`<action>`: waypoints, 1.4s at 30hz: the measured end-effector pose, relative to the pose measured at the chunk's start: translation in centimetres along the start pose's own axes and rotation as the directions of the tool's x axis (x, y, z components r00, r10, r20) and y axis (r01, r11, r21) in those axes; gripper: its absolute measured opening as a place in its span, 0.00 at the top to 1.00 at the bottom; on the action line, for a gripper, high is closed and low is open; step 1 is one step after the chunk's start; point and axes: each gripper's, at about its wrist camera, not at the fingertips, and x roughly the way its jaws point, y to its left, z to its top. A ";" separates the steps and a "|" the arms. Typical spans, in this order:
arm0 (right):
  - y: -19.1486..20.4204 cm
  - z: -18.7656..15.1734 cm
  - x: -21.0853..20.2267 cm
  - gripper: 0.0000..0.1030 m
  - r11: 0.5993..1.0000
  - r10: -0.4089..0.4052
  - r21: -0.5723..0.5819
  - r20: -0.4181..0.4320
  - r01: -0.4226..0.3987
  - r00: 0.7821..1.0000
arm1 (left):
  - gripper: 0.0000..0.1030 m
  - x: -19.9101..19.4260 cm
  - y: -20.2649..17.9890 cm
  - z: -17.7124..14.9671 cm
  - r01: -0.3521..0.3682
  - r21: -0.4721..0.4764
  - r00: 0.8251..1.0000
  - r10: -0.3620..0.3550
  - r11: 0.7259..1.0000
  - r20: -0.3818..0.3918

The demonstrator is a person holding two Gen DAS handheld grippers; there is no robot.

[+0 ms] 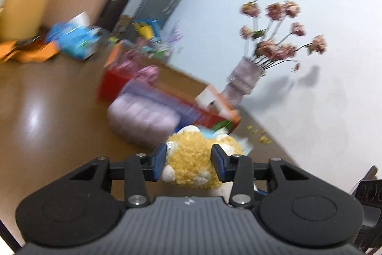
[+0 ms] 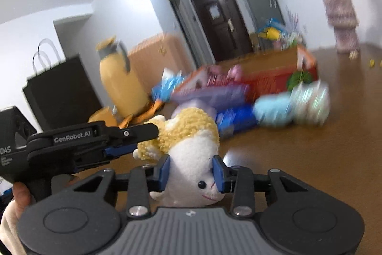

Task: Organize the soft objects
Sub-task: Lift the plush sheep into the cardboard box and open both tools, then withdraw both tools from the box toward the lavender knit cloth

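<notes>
A yellow and white plush hamster [image 1: 191, 159] is held in the air by both grippers. My left gripper [image 1: 188, 163] is shut on its curly yellow back. My right gripper [image 2: 191, 173] is shut on its white head [image 2: 193, 173], with the eye and mouth showing between the pads. The left gripper [image 2: 145, 135] also shows in the right wrist view, coming in from the left onto the plush's yellow part [image 2: 188, 123]. Both views are blurred by motion.
On the brown table [image 1: 47, 111] lie a lilac cushion [image 1: 143, 118], a red box [image 1: 114, 85] with soft things, light blue and white plush items [image 2: 291, 106], a vase of pink flowers [image 1: 243, 80], a yellow flask [image 2: 121, 87], a black bag [image 2: 59, 92].
</notes>
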 end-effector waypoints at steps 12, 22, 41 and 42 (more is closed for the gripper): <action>-12.9 21.3 14.8 0.65 0.984 -0.170 0.048 -0.039 0.171 0.985 | 0.60 26.8 -2.2 17.7 0.020 0.092 0.990 -0.006 0.996 -0.143; -17.5 21.7 24.9 0.69 0.913 -0.407 -0.051 -0.193 0.406 0.893 | 0.61 38.5 0.2 15.5 -0.058 0.152 0.933 0.108 0.987 -0.344; -8.3 28.7 6.3 0.24 0.866 -0.448 -0.202 0.089 0.457 0.890 | 0.06 11.9 -4.9 22.3 -0.298 0.446 0.954 0.283 0.844 0.101; -8.0 28.6 5.1 0.24 0.867 -0.447 -0.198 0.100 0.458 0.889 | 0.05 10.3 -5.2 22.2 -0.308 0.459 0.951 0.284 0.833 0.123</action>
